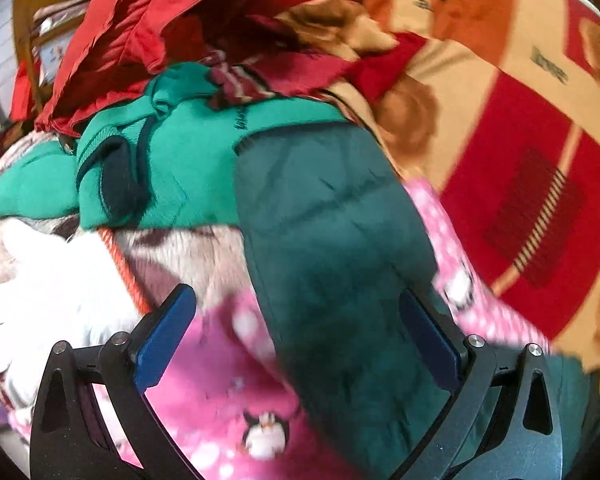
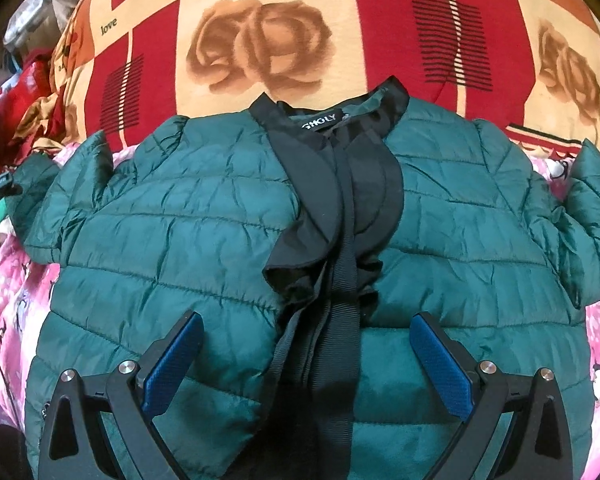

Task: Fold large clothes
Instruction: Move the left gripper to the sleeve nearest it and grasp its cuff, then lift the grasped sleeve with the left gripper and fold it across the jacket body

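Observation:
A dark green quilted jacket (image 2: 188, 240) lies spread flat, front up, on a pink penguin-print blanket (image 2: 8, 300). Its black collar (image 2: 332, 120) and black front placket (image 2: 340, 300) run down the middle. Both sleeves spread out to the sides. My right gripper (image 2: 308, 344) hovers open over the jacket's lower front, straddling the placket. In the left wrist view, one green sleeve (image 1: 332, 240) stretches forward, and my left gripper (image 1: 296, 320) stands open with the sleeve lying between its blue pads (image 1: 164, 344). The left view is blurred.
A heap of clothes lies beyond the sleeve: a bright green sweater (image 1: 180, 160), a red jacket (image 1: 140, 20), a white fluffy item (image 1: 40, 292). A red and cream rose-print bedspread (image 2: 260, 48) covers the bed behind the jacket.

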The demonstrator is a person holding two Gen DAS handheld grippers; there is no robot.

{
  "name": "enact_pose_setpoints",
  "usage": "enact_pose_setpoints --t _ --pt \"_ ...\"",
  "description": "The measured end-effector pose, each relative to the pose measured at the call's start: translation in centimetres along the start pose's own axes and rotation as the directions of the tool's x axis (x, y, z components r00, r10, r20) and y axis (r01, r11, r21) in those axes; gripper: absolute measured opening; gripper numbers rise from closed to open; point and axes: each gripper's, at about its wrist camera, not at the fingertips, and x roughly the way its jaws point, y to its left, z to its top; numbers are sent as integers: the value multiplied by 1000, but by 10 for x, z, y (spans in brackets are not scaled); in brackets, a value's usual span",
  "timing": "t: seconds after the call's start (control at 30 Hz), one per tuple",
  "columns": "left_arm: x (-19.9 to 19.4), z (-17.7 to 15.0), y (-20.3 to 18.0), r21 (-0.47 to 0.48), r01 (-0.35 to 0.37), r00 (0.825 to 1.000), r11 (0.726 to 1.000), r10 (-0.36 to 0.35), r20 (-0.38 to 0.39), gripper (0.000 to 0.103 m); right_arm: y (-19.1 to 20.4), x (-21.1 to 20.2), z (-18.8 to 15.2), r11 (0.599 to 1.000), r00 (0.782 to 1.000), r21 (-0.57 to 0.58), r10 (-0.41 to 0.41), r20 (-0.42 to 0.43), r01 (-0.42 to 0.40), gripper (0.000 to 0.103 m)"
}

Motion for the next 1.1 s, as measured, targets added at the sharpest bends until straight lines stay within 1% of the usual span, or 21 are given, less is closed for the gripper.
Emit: enact_pose_setpoints --t 0.03,0.07,0.13,0.17,0.2,0.23,0.27,0.3,0.33,0.37,0.4,0.47,0.6,0.7,0.83,0.93,0.97,1.1 --pt "6 5 3 -18 3 1000 1000 -3 1 100 1 0 0 1000 1000 -3 1 1 -1 103" --pt "9 8 5 -30 5 1000 1000 -5 2 96 2 1 -1 1000 1000 -4 2 0 -2 103" --pt "17 13 5 -43 21 1000 999 -21 -3 91 3 2 -2 1000 1000 -3 4 -4 -4 103" --pt "23 15 5 -45 39 999 998 -39 -12 85 3 3 -2 1000 1000 -2 6 -6 -6 103" --pt "28 16 4 -46 55 998 997 -56 -22 75 3 3 -2 1000 1000 -1 7 -7 -7 103" --pt "32 17 3 -46 70 997 996 -72 -31 72 3 4 -1 1000 1000 0 8 -9 -8 103" --pt "35 18 2 -49 88 995 995 -90 -35 67 4 4 -1 1000 1000 0 9 -10 -9 103" --pt "36 18 2 -57 111 993 992 -112 -27 54 4 5 -1 1000 1000 1 9 -10 -9 103" --pt "36 18 2 -63 132 991 989 -134 -24 47 4 5 -1 1000 1000 1 10 -10 -10 103" --pt "37 19 2 -65 156 987 986 -158 -32 38 4 5 -2 1000 1000 0 11 -11 -11 103" --pt "36 18 1 -64 166 985 984 -169 -38 26 5 6 -2 1000 1000 -1 12 -11 -12 103" --pt "27 17 0 -65 197 979 978 -200 -39 16 4 6 -2 1000 1000 -1 13 -11 -13 103" --pt "-3 10 0 -36 237 971 971 -238 -5 14 2 4 -2 1000 1000 12 17 -8 -17 103" --pt "-30 1 -4 2 250 968 968 -250 19 14 -2 0 -3 999 1000 32 27 -1 -27 103" --pt "-65 -13 -11 57 284 957 957 -287 47 14 -5 -5 -5 999 1000 34 20 -2 -20 103" --pt "-86 -24 -21 93 307 949 947 -312 52 14 -7 -12 -7 999 1000 34 22 5 -22 103" --pt "-96 -31 -27 117 316 944 941 -324 55 13 -8 -14 -8 999 1000 38 24 7 -25 103" --pt "-124 -52 -49 203 323 938 924 -342 62 13 -14 -22 -12 998 999 61 31 13 -32 103"
